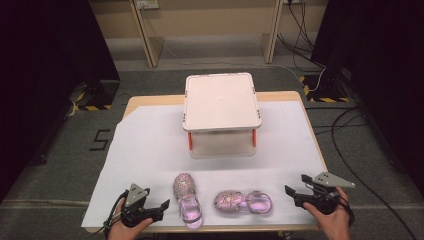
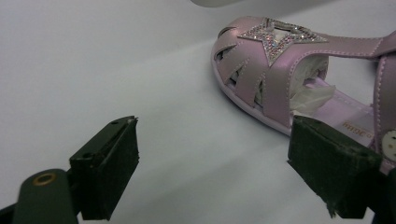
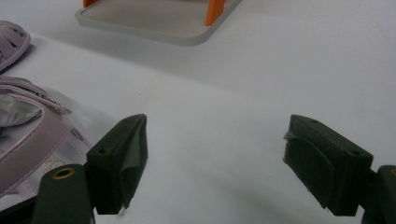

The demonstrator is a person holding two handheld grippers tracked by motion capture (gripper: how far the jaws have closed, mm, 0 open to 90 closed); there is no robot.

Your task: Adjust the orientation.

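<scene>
Two pink child's sandals lie near the front edge of the white-covered table. One sandal [image 1: 187, 200] points away from me, its glittery star strap [image 2: 275, 35] close in the left gripper view. The other sandal [image 1: 243, 202] lies sideways to its right, and its heel strap [image 3: 28, 126] shows at the left of the right gripper view. My left gripper [image 1: 162, 206] stands open just left of the first sandal, nothing between its jaws. My right gripper [image 1: 296, 186] is open too, a short way right of the second sandal.
A white two-tier stand [image 1: 221, 102] with orange posts [image 1: 190, 140] sits at the table's middle, behind the sandals. The white sheet [image 1: 145, 145] covers the tabletop. Cables run over the floor at the right [image 1: 350, 150].
</scene>
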